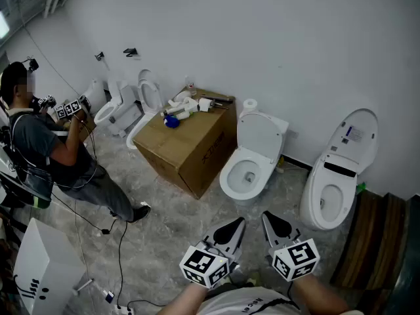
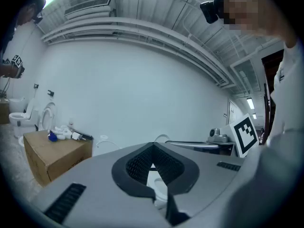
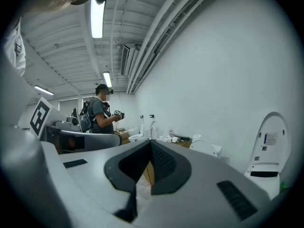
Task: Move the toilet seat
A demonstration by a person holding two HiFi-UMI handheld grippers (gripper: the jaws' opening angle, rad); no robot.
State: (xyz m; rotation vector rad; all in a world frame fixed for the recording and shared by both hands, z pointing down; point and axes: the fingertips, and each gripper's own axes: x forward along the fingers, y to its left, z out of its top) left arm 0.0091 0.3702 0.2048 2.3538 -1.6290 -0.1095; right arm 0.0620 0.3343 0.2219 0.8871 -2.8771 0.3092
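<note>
A white toilet (image 1: pixel 248 169) stands against the wall ahead of me, its seat and lid (image 1: pixel 262 135) raised. A second white toilet (image 1: pixel 333 189) stands to its right with its lid (image 1: pixel 357 136) up; the right gripper view shows that lid (image 3: pixel 271 137) too. My left gripper (image 1: pixel 236 224) and right gripper (image 1: pixel 268 218) hover side by side at the bottom of the head view, short of both toilets and touching nothing. Both sets of jaws meet at the tips with nothing between them, as seen on the left gripper (image 2: pixel 153 147) and the right gripper (image 3: pixel 151 144) in their own views.
A cardboard box (image 1: pixel 190 143) with white parts and a blue item on top stands left of the middle toilet. More toilets (image 1: pixel 125 110) line the wall at far left. Another person (image 1: pixel 52 153) holding grippers stands there, cables trailing on the marble floor. Wooden boards (image 1: pixel 374 241) lean at right.
</note>
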